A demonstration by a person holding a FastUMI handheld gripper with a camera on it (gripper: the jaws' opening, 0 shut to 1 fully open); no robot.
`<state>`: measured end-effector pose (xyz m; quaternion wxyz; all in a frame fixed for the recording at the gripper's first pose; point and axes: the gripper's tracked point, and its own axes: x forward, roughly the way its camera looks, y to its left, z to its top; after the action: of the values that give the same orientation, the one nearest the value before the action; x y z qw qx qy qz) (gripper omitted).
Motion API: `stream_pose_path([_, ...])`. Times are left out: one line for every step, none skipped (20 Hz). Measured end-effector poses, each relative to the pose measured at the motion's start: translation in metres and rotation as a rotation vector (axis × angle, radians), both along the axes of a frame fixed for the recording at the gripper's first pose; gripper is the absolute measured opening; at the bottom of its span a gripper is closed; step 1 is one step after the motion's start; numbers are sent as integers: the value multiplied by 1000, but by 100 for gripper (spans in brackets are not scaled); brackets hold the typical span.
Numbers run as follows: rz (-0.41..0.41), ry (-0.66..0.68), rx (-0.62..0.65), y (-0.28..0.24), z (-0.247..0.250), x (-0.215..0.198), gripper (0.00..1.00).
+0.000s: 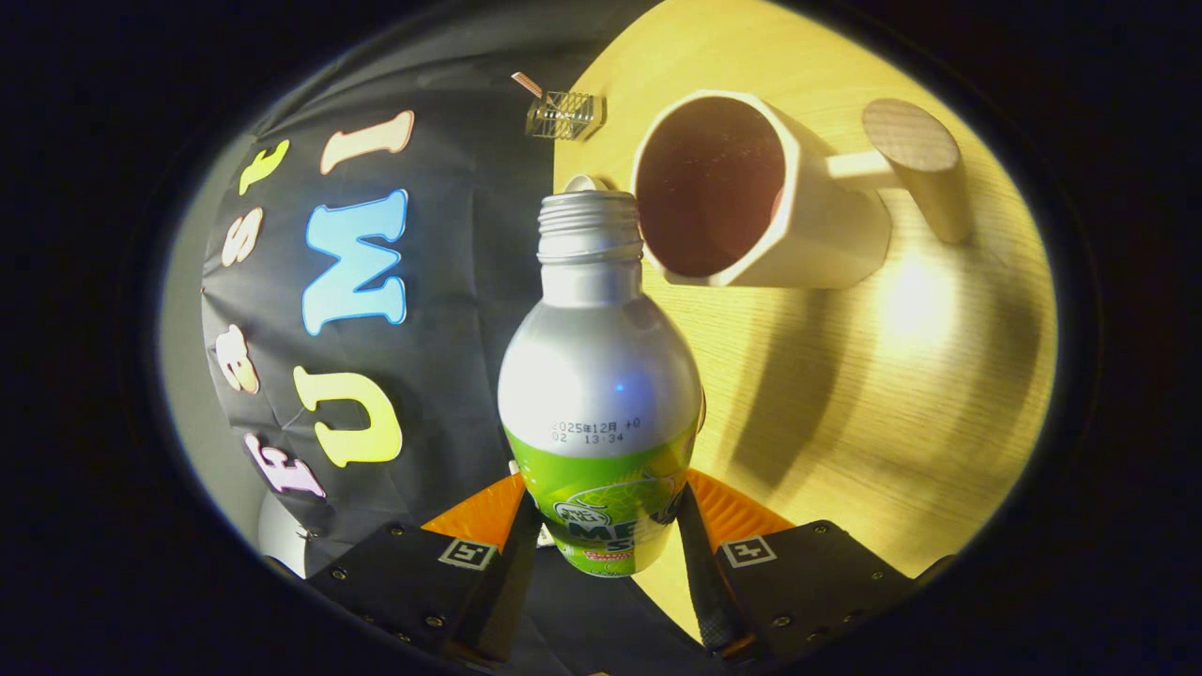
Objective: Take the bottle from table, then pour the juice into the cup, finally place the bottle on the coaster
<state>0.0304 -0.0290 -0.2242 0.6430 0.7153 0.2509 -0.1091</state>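
So the gripper (pixel 606 526) had its jaws clamped on the bottle (pixel 601 376), tipped toward the cup (pixel 751 197) on the counter (pixel 892 394), with the coaster step left.

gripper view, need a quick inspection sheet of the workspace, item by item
surface: light wooden table, lit by a bright patch.
job's things: silver metal bottle with green label, cap off, tipped with its mouth near the rim of the cream cup with a handle; cup's inside dark; coaster not made out.
clutter: small clear cube-like object at the table edge.
grippers: gripper shut on the bottle's lower body.
cables: nothing seen.
surroundings: black cloth wall.
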Motion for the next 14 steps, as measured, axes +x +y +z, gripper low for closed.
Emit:
stream_pose_path([-1,5,9,0,1,0,72])
stream_pose_path([-4,6,19,0,2,0,72])
stream_pose_path([-6,9,29,-1,2,-1,72])
stream_pose_path([-7,10,38,-1,3,-1,72])
stream_pose_path([-9,11,45,-2,3,-1,72])
stream_pose_path([-10,12,53,-2,4,-1,72])
stream_pose_path([-14,12,58,-3,5,-2,72])
stream_pose_path([-18,13,66,-3,6,-2,72])
stream_pose_path([-23,15,76,-3,6,-1,72])
stream_pose_path([-26,16,84,-4,7,-1,72])
stream_pose_path([-25,18,93,-2,7,-2,72])
stream_pose_path([-26,19,98,-2,7,-2,72])
stream_pose_path([-25,20,107,-1,9,0,72])
stream_pose_path([-27,21,116,-1,10,0,72])
